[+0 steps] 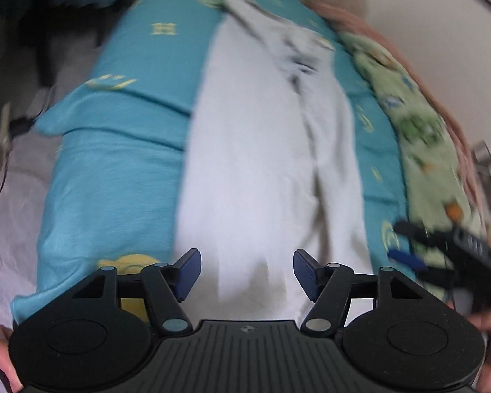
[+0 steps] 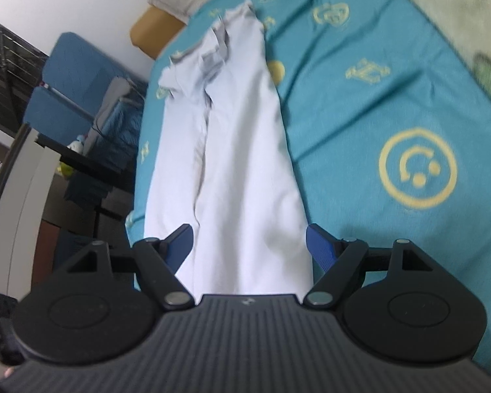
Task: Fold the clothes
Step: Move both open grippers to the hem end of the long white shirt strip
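Note:
A long white garment (image 1: pixel 262 150) lies stretched lengthwise on a teal bedsheet (image 1: pixel 114 177). Its far end is bunched and wrinkled. My left gripper (image 1: pixel 247 275) is open and empty, just above the garment's near end. In the right wrist view the same white garment (image 2: pixel 239 163) runs away from me over the teal sheet (image 2: pixel 392 82). My right gripper (image 2: pixel 248 249) is open, its blue pads on either side of the garment's near end. The right gripper also shows, blurred, at the right edge of the left wrist view (image 1: pixel 448 249).
A green patterned blanket (image 1: pixel 419 121) lies along the bed's far side by a pale wall. A blue chair (image 2: pixel 72 75) and a dark desk (image 2: pixel 78 160) stand beyond the bed's left edge. The floor (image 1: pixel 13 177) shows beside the bed.

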`<action>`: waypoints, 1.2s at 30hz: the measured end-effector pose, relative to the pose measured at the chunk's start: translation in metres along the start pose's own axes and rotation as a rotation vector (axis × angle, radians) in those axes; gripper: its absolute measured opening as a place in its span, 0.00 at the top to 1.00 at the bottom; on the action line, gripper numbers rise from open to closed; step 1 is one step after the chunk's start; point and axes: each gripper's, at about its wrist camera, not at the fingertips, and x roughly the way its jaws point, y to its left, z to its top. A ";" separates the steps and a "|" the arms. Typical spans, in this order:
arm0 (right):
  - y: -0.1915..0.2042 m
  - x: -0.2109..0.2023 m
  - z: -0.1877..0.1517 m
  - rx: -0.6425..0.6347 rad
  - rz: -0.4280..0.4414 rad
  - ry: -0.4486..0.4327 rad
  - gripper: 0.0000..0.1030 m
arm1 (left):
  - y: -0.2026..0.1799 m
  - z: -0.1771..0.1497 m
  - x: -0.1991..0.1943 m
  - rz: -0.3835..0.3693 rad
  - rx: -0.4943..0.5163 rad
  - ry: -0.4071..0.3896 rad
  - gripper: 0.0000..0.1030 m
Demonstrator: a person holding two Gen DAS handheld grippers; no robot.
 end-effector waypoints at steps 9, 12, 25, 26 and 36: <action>-0.009 0.010 -0.006 0.089 -0.034 0.053 0.25 | 0.015 0.001 0.018 0.051 -0.064 0.038 0.35; -0.011 0.013 -0.008 0.102 -0.050 0.065 0.25 | 0.011 -0.002 0.023 0.047 -0.052 0.058 0.35; -0.021 0.021 -0.008 0.147 -0.099 0.100 0.25 | 0.016 -0.006 0.028 0.058 -0.085 0.075 0.35; -0.021 0.021 -0.008 0.149 -0.098 0.101 0.25 | 0.016 -0.006 0.028 0.056 -0.086 0.073 0.36; -0.012 0.023 -0.014 0.111 -0.079 0.153 0.63 | 0.015 -0.010 0.030 0.019 -0.099 0.085 0.56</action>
